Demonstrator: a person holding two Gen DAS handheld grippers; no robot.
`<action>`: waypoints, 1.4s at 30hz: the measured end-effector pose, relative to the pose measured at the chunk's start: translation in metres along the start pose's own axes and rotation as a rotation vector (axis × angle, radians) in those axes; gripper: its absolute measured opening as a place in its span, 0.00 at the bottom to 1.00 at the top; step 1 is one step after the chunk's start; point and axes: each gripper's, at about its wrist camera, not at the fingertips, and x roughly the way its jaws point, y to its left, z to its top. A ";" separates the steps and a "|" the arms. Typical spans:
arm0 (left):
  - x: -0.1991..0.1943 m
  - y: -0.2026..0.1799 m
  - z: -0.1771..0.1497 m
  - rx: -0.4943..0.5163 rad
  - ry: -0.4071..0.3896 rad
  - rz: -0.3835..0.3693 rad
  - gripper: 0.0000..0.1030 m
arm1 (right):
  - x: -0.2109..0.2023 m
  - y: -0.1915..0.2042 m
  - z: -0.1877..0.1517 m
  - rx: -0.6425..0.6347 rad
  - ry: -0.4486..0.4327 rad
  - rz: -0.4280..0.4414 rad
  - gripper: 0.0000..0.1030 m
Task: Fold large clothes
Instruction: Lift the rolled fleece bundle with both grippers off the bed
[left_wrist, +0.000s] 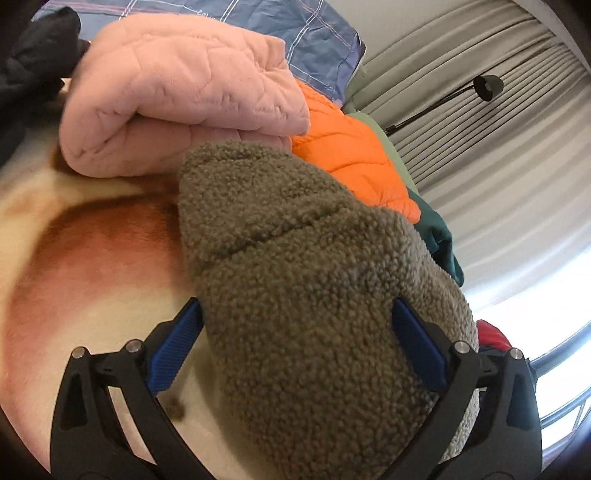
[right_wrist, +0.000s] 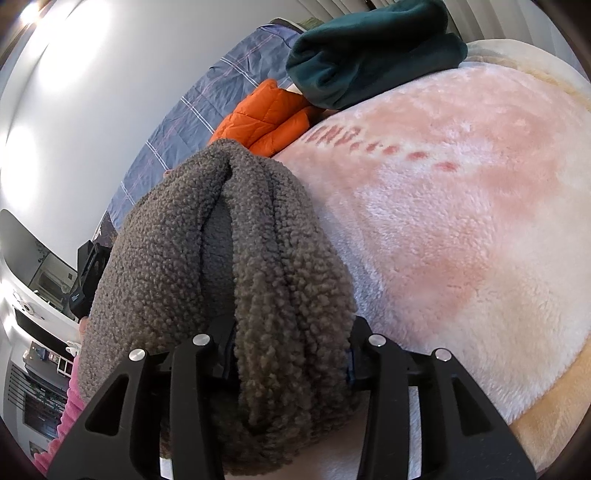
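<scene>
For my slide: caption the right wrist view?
Right gripper clamps bunched brown fleece above a pink blanket.

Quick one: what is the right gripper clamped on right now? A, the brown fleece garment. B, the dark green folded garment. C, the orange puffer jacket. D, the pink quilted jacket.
A: in the right wrist view the right gripper has its fingers pressed against a bunched fold of the brown fleece garment, while the orange and green pieces lie farther back on the bed.

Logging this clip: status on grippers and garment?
Left gripper open around brown fleece garment. Right gripper clamped on its bunched folds. Pink quilted bundle lies just beyond.
</scene>
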 end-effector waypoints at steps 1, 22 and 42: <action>0.003 0.000 0.001 0.000 0.002 -0.005 0.98 | 0.000 0.000 0.000 0.001 0.001 -0.001 0.40; 0.020 0.024 0.006 -0.036 -0.009 -0.125 0.98 | 0.000 0.001 -0.003 -0.003 -0.009 -0.015 0.44; -0.004 -0.004 0.006 0.086 -0.089 -0.110 0.70 | -0.010 0.009 0.006 0.009 0.004 0.202 0.25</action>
